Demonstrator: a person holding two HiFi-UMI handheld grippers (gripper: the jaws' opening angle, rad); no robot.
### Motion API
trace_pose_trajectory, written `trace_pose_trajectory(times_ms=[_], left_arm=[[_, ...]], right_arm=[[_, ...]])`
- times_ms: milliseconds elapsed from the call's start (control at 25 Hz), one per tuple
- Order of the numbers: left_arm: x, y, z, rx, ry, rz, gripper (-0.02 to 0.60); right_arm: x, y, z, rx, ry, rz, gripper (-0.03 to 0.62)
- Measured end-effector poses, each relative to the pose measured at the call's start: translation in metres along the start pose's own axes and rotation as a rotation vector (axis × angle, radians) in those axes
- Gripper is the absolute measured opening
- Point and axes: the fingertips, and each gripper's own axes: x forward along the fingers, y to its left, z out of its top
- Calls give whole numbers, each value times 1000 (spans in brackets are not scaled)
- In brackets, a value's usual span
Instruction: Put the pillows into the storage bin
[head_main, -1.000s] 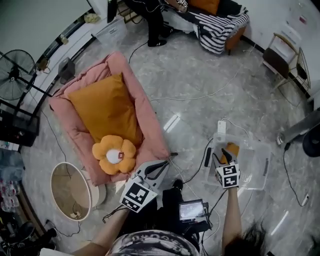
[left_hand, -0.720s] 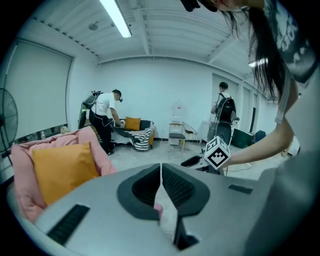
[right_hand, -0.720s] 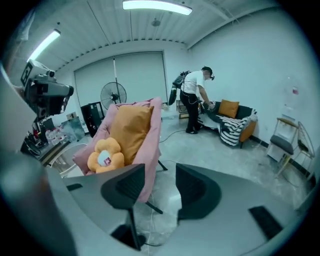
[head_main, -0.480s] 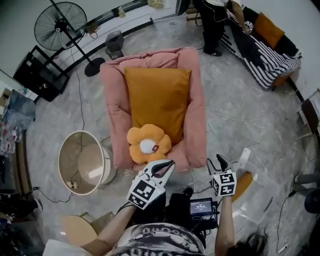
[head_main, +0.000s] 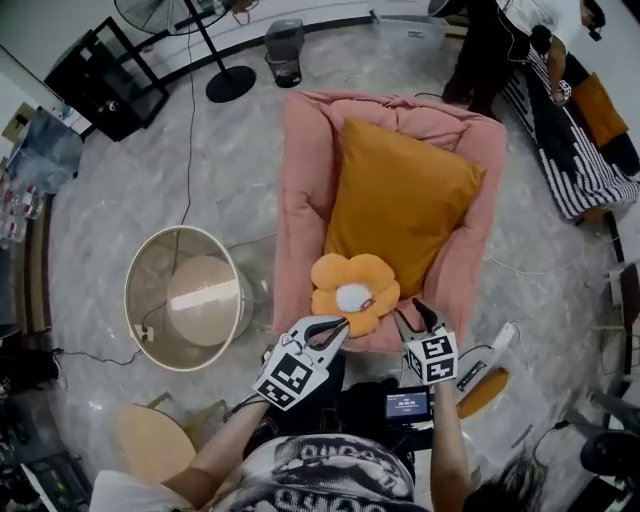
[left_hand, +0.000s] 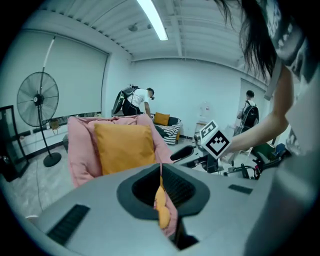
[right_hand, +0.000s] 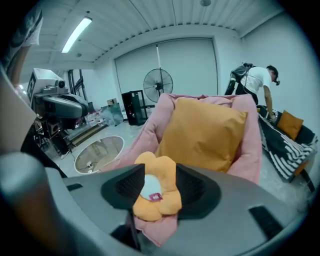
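Though loose, flower pillow (head_main: 354, 292) just beyond right tool (head_main: 407, 308)

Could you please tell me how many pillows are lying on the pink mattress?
2. The large orange pillow lies across the middle of the pink mattress; the flower-shaped pillow sits at its near end. Any beneath them would be hidden.

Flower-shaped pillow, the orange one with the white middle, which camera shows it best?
The head view: the flower-shaped pillow shows whole from above, lying at the pink cushion's near end. The right gripper view shows it close, its sides cut off by the jaws. The left gripper view gives only a thin orange sliver.
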Motion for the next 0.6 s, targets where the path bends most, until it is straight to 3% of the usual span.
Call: trace_pose_trajectory(times_ms=[280,600], left_arm=[[-49,100,-43,-140,11,155,20],[-96,152,-89,-299,29,327,20]], right_arm=[[116,63,39,-163,131,166,210],[227,89,16,-478,388,282,324]])
